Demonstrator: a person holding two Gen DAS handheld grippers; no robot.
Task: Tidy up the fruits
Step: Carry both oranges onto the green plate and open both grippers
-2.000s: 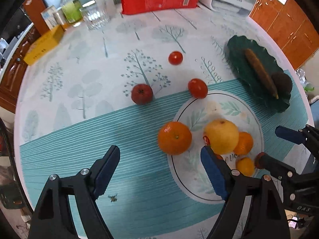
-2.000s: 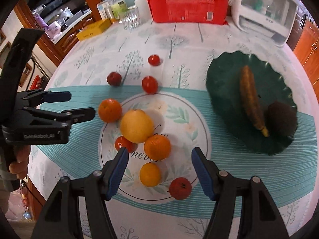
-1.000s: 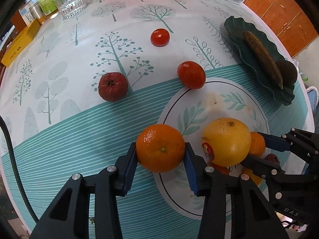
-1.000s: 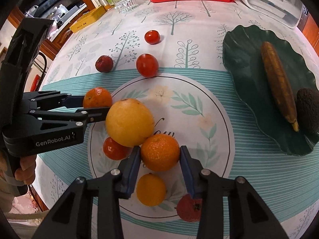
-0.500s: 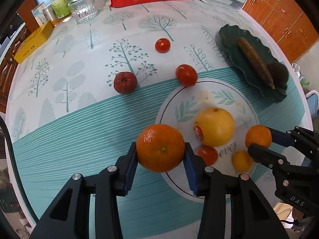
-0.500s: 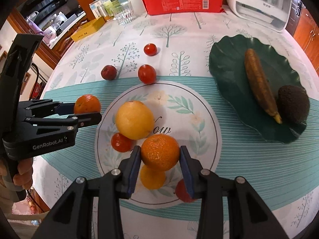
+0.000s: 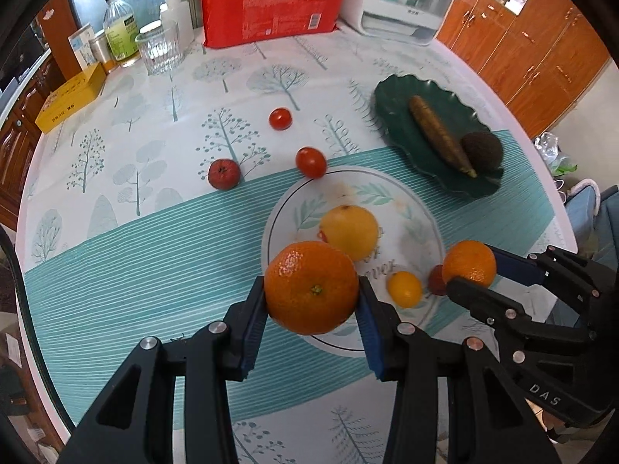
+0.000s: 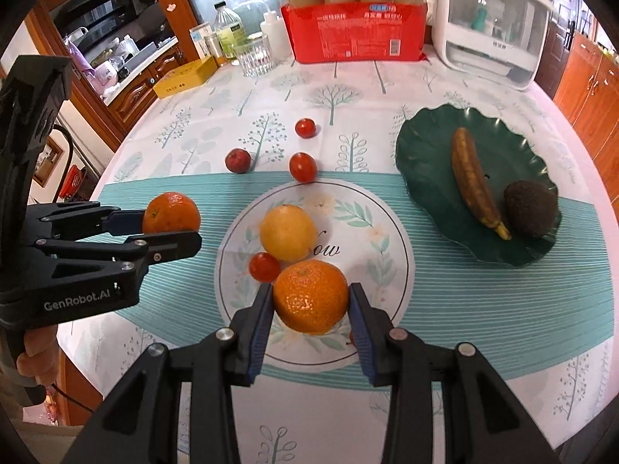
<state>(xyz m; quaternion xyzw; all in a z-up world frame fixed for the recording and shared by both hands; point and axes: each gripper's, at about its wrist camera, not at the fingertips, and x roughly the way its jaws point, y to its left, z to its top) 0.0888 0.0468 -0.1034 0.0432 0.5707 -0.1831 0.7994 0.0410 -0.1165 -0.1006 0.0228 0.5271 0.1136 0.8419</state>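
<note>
My left gripper [image 7: 312, 301] is shut on an orange [image 7: 312, 287] and holds it above the table's front left; it also shows in the right wrist view [image 8: 170, 228]. My right gripper [image 8: 310, 309] is shut on a second orange [image 8: 310, 296], held above the printed circle [image 8: 383, 266]; it shows in the left wrist view [image 7: 469, 263]. On the circle lie a yellow grapefruit [image 8: 288, 232], a small tomato [image 8: 264, 266] and a small yellow citrus [image 7: 404, 289]. Two tomatoes [image 8: 303, 167] [image 8: 305, 128] and a dark red fruit [image 8: 238, 161] lie beyond it.
A dark green leaf plate [image 8: 429, 147] at right holds a brown banana [image 8: 472, 181] and an avocado [image 8: 530, 208]. At the back stand a red package [image 8: 352, 34], a glass [image 8: 255, 58], bottles, a yellow box [image 8: 185, 76] and a white appliance [image 8: 491, 23].
Both grippers have lifted higher with their oranges. The table and fruit look farther away and more of the back of the table shows.
</note>
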